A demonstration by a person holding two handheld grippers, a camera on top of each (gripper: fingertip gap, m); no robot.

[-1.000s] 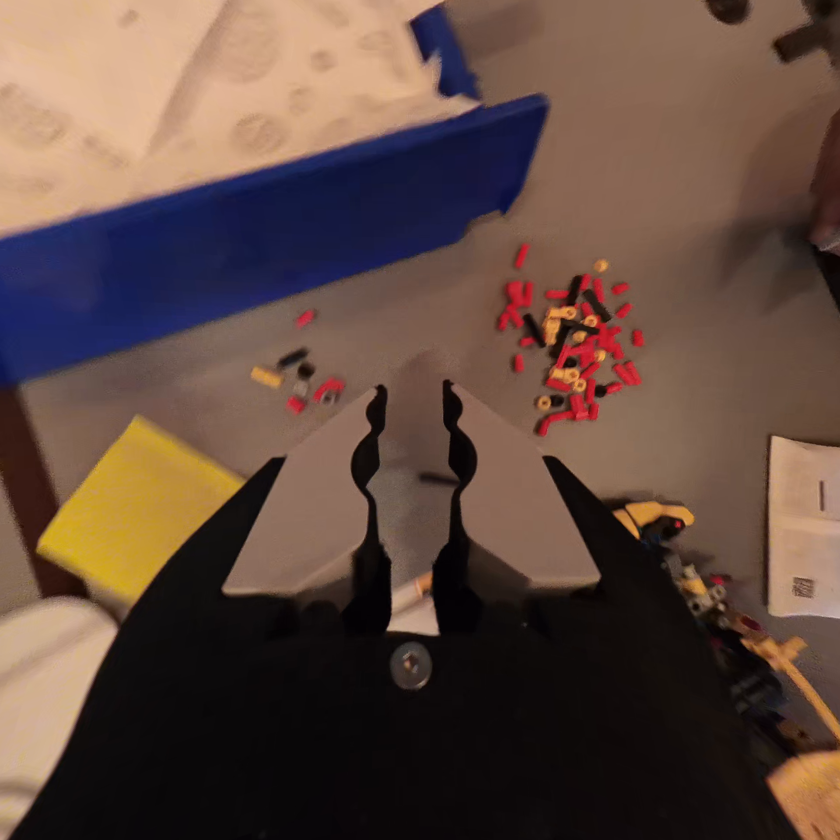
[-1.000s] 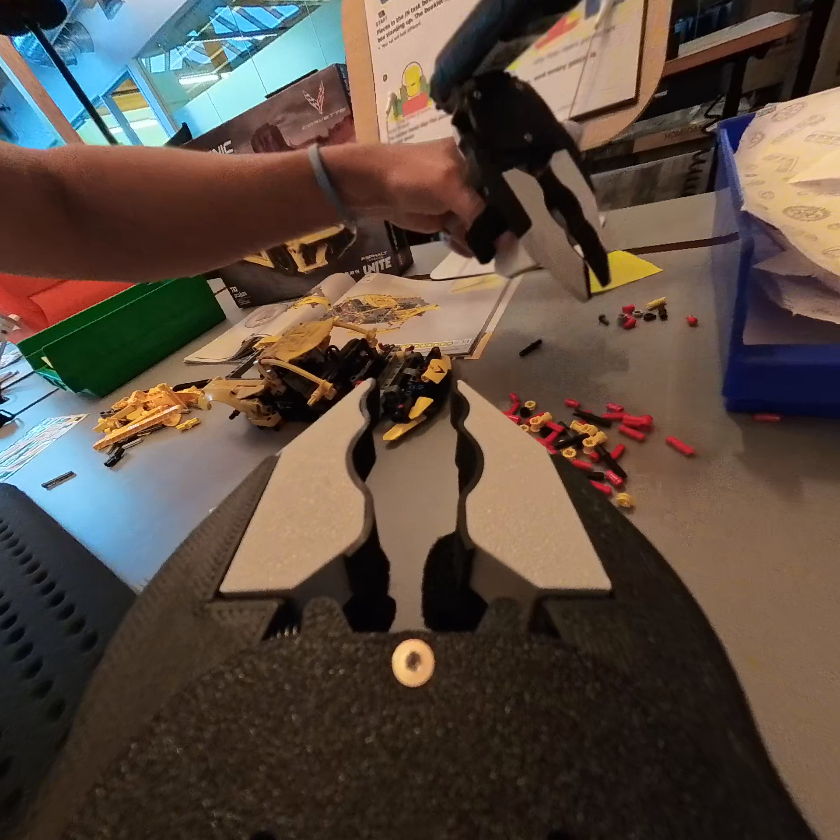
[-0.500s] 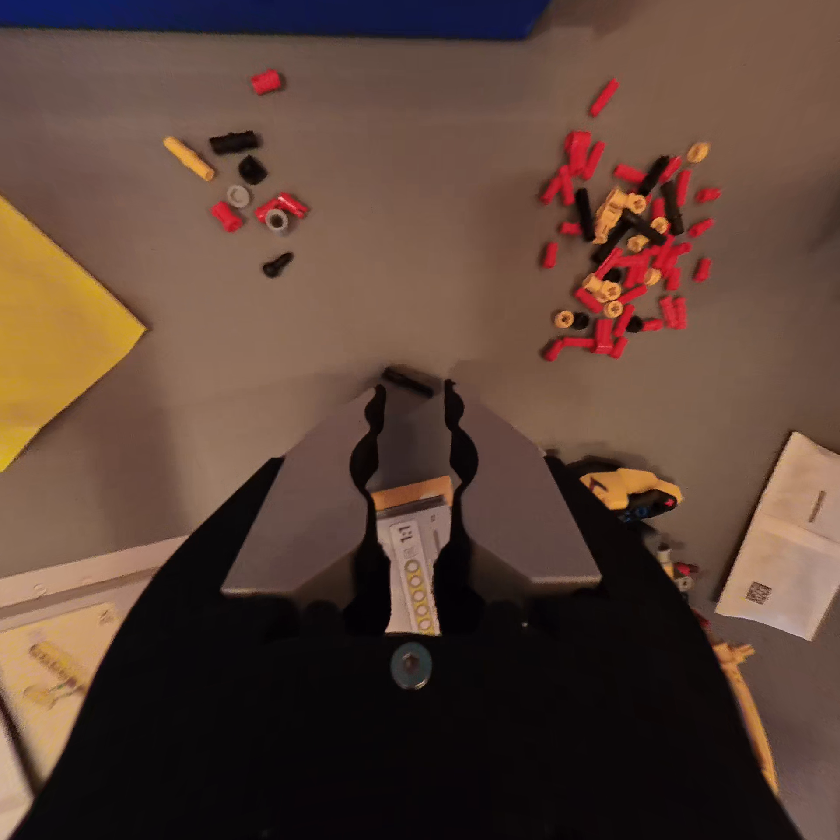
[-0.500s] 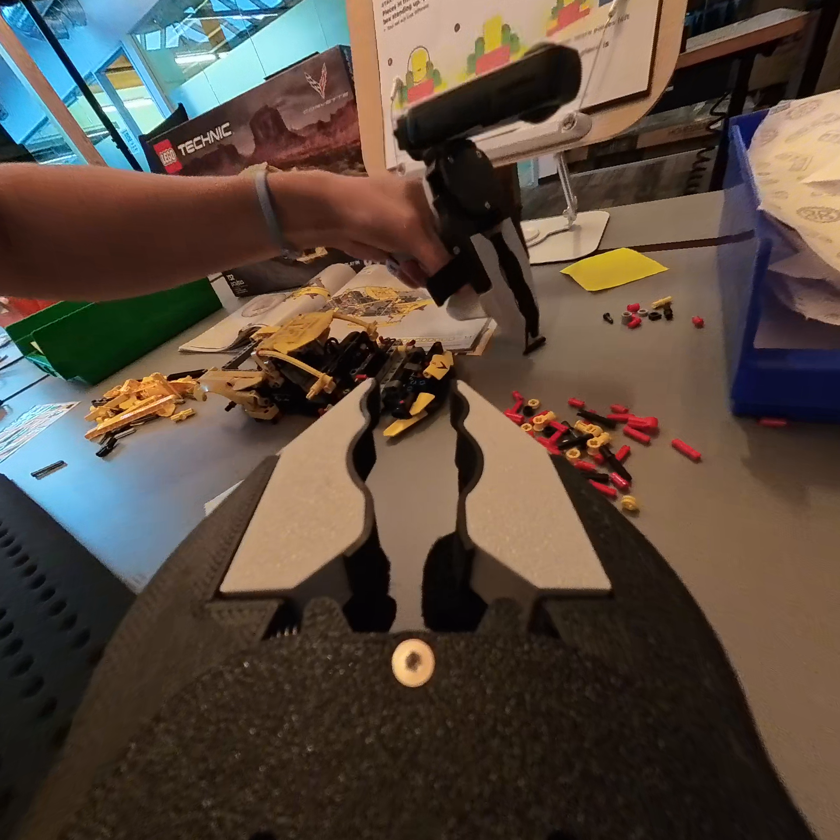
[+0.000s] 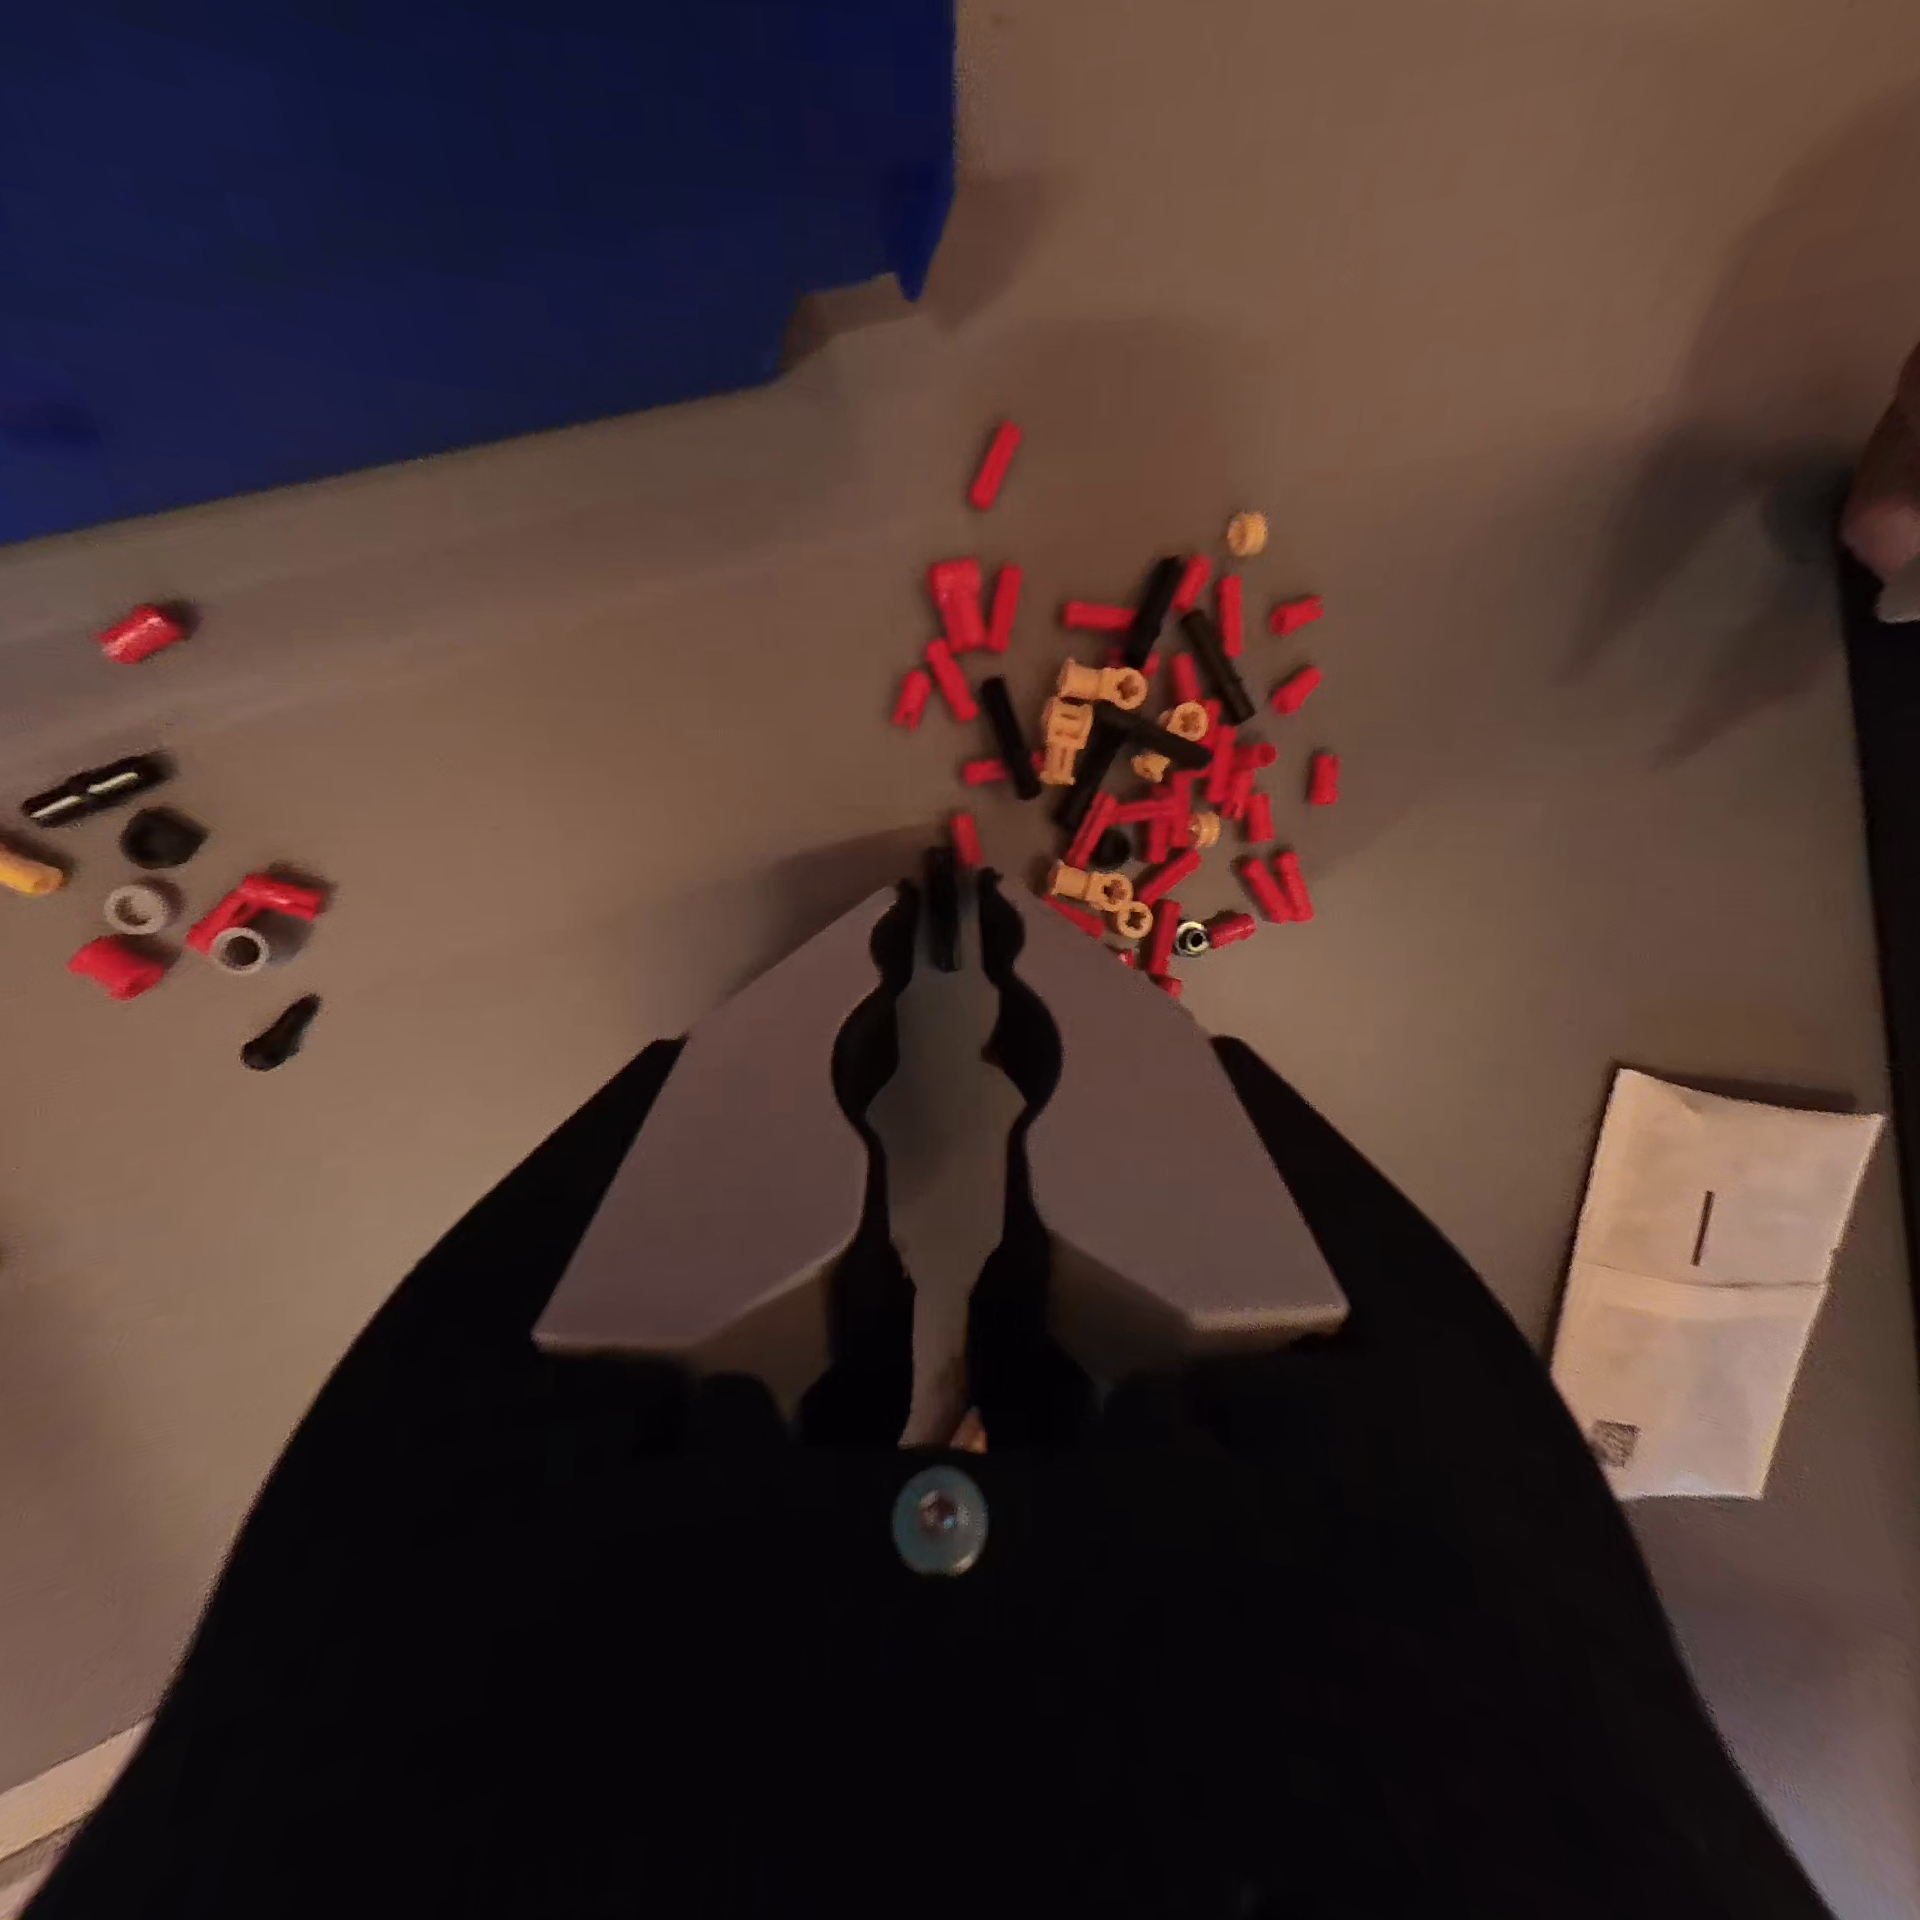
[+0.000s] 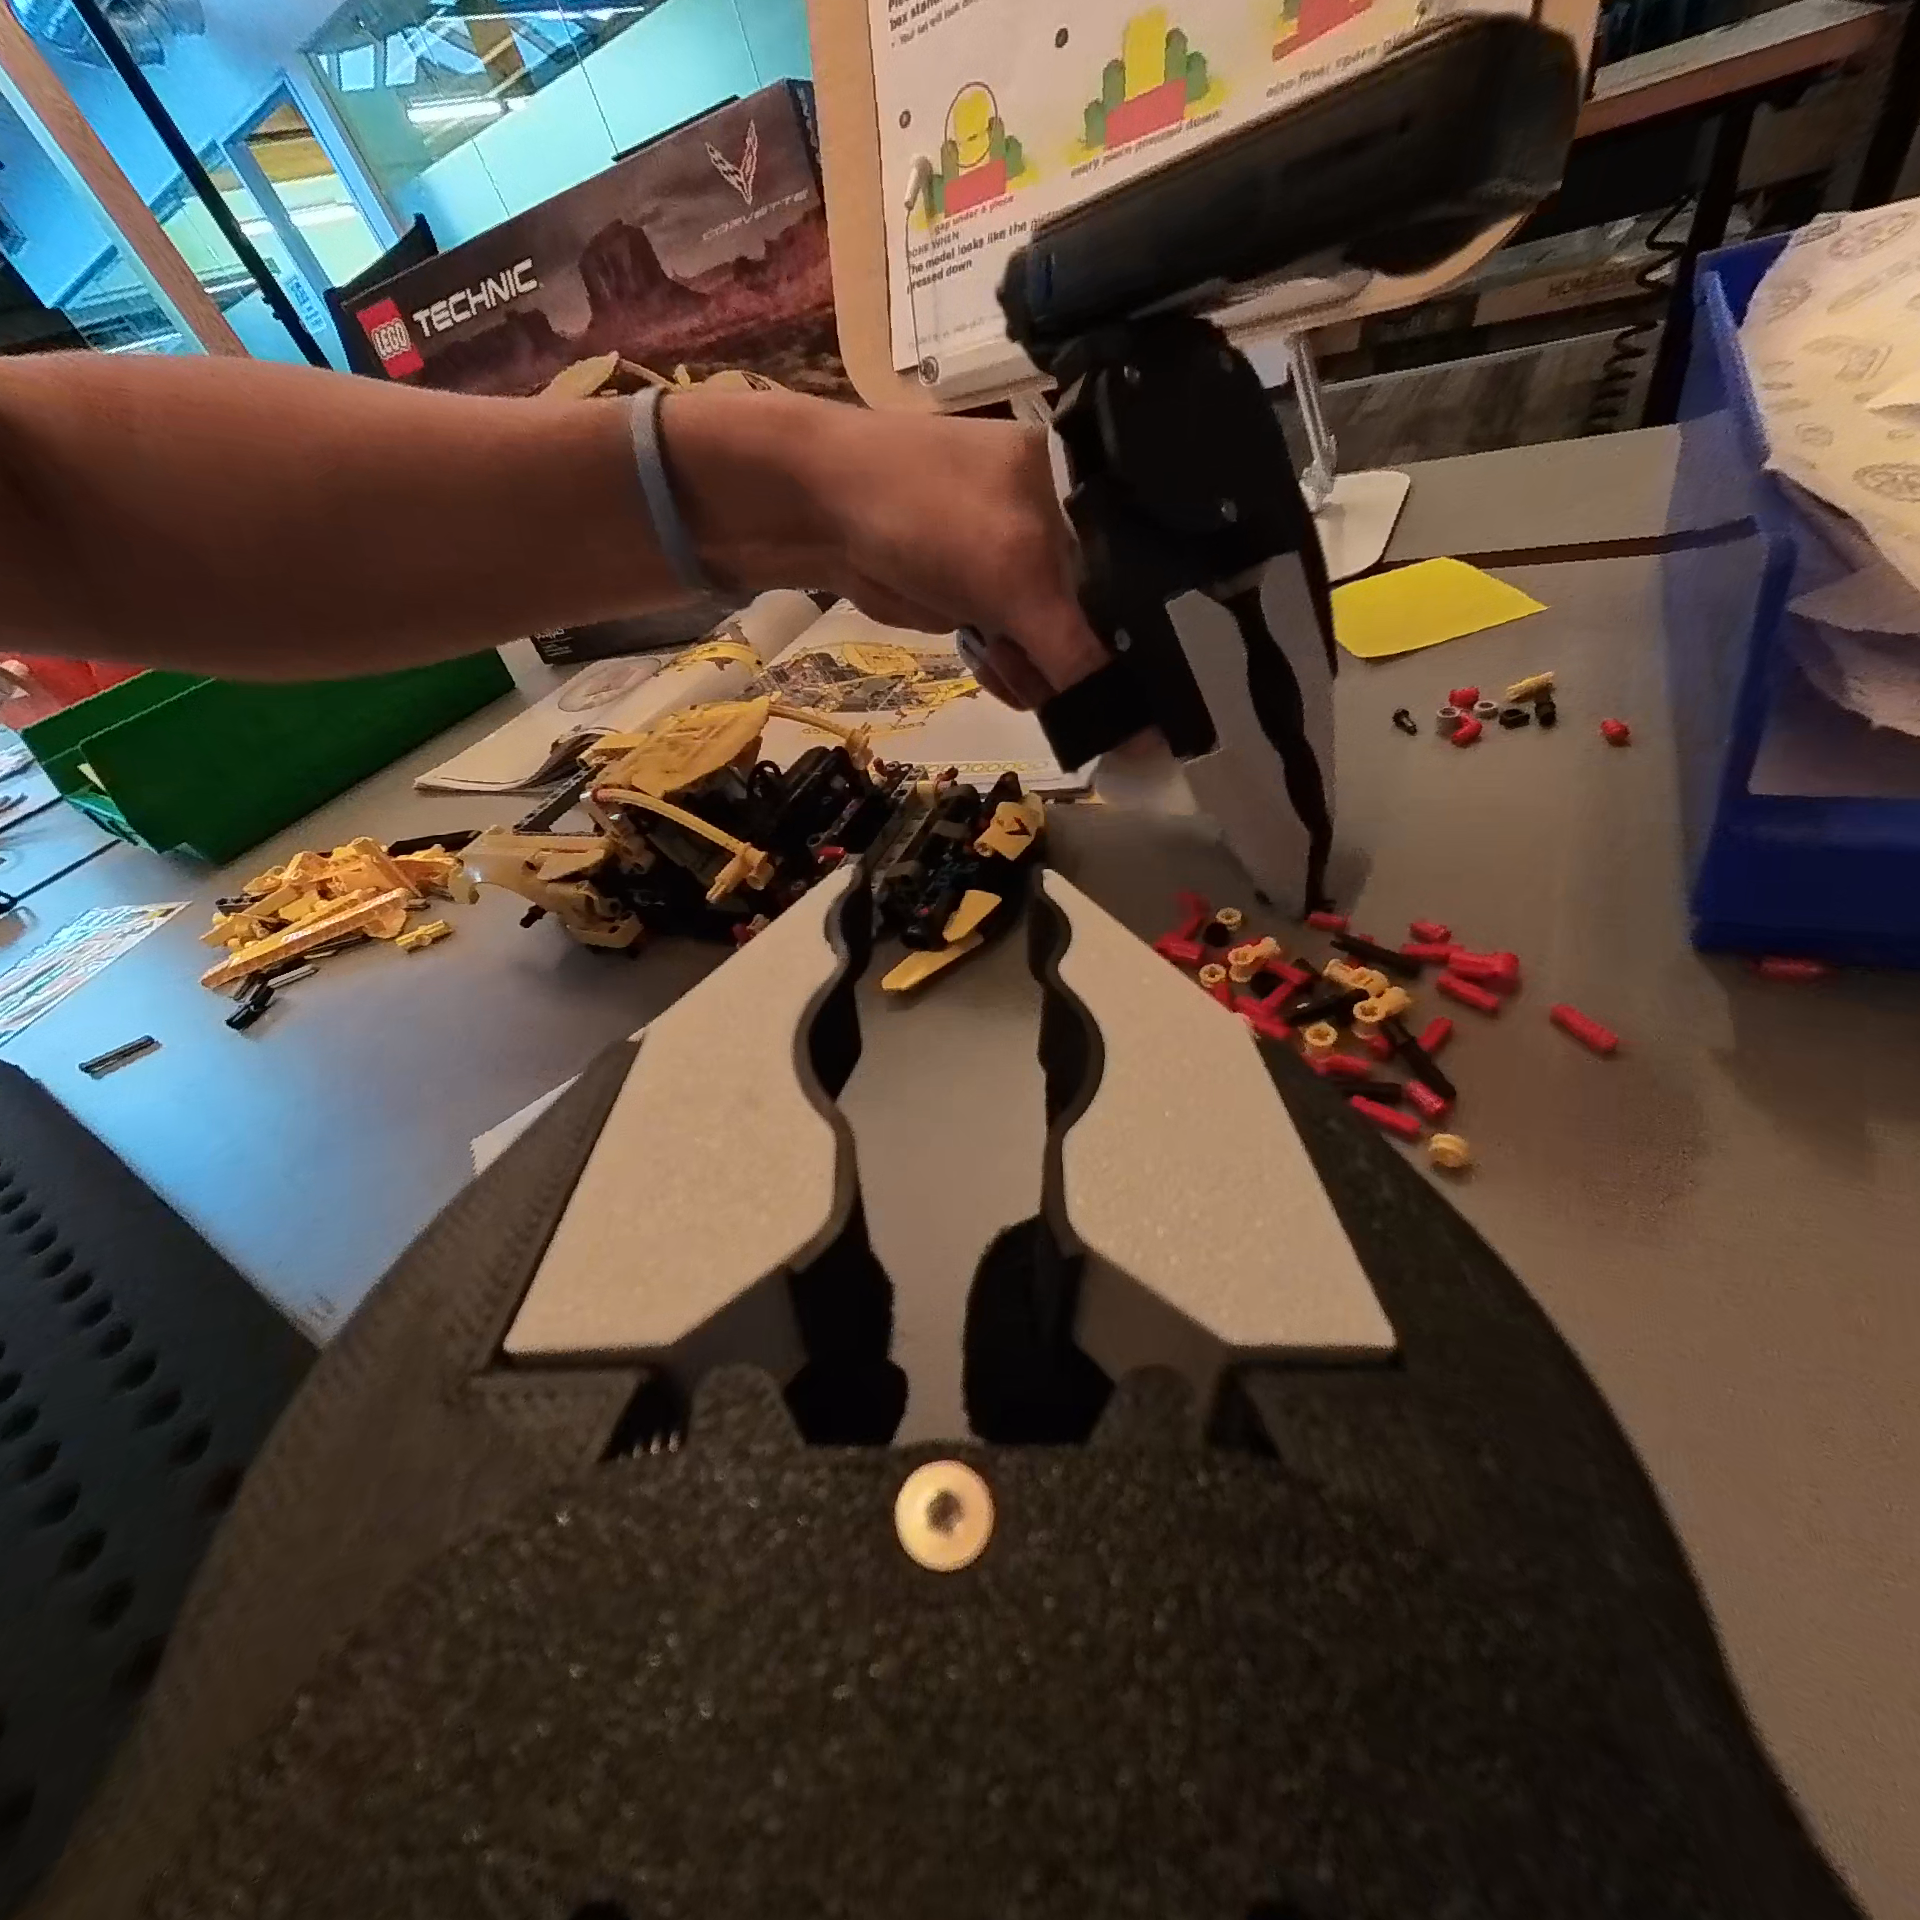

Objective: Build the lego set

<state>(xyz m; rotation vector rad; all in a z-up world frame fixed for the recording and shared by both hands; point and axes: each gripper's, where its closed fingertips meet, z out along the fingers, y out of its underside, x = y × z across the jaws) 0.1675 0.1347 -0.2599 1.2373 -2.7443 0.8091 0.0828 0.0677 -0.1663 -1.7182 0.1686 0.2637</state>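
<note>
My left gripper (image 5: 945, 894) points down at the grey table, its fingertips closed on a small black pin (image 5: 943, 914), at the near-left edge of a pile of red, black and tan pins (image 5: 1143, 748). In the right wrist view the left gripper (image 6: 1294, 899), held by a hand, touches the table beside that pile (image 6: 1351, 997). My right gripper (image 6: 945, 883) is open and empty, hovering low in front of the half-built yellow and black car model (image 6: 748, 821).
A blue bin (image 6: 1787, 727) with paper bags stands at the right. A smaller group of parts (image 5: 177, 883) lies left of the pile. An open instruction booklet (image 6: 862, 686), loose yellow parts (image 6: 322, 904), a green bin (image 6: 239, 748), a yellow sheet (image 6: 1434, 618) and a white paper (image 5: 1714, 1278) also lie on the table. The gap from one gripper's tips to the other's is roughly 15 cm.
The left gripper came down on the lone black pin, closed on it and moved right to the edge of the pin pile. The right gripper has barely moved.
</note>
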